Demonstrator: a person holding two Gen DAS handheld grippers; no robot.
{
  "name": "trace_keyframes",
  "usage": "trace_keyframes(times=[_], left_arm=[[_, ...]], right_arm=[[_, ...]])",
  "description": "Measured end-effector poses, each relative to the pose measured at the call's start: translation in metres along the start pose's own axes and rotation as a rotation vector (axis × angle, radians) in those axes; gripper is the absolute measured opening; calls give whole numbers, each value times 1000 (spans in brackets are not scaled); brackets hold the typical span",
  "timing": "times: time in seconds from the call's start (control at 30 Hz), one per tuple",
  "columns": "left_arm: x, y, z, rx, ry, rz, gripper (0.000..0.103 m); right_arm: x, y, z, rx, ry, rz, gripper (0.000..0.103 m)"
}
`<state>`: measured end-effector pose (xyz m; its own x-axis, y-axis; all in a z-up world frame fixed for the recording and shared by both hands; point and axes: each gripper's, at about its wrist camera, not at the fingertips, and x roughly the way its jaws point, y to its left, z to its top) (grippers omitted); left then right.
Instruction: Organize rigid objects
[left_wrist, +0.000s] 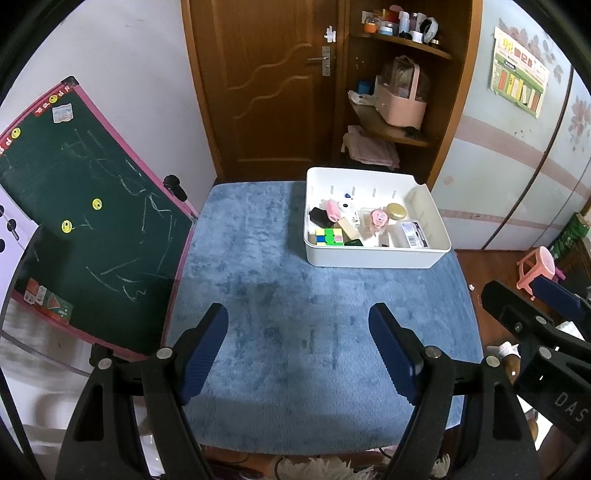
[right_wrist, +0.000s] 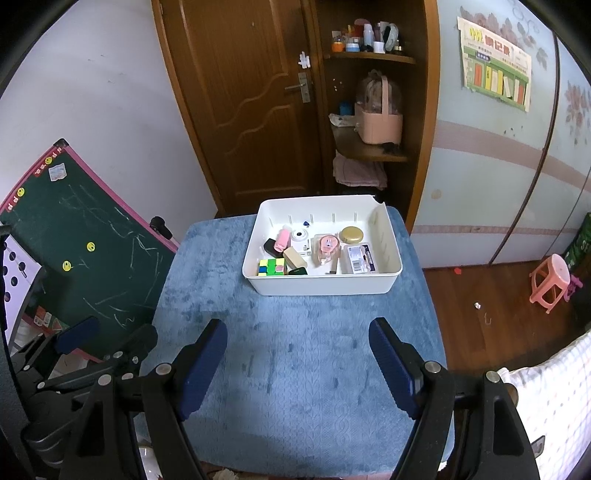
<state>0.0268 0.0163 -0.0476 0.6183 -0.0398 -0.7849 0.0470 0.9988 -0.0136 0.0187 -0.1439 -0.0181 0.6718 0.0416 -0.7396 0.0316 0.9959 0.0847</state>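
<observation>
Left tool (left_wrist: 298, 349) and right tool (right_wrist: 298, 363) both spread wide, empty, above blue-covered desk (left_wrist: 258, 295). White bin (right_wrist: 321, 282) holds puzzle cube (right_wrist: 272, 266), gold lid (right_wrist: 351, 234).

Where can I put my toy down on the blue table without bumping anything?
The blue cloth is bare between the white bin and the open right hand-held gripper, and also left of the bin toward the chalkboard. Inside the bin it is crowded; only the strip along its back wall looks free.
</observation>
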Motion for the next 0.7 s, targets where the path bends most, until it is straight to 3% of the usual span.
trace_keyframes(times=[0.7], left_arm=[[9, 4, 4, 23, 28, -27, 81]], right_arm=[[10, 3, -3, 18, 26, -5, 80]])
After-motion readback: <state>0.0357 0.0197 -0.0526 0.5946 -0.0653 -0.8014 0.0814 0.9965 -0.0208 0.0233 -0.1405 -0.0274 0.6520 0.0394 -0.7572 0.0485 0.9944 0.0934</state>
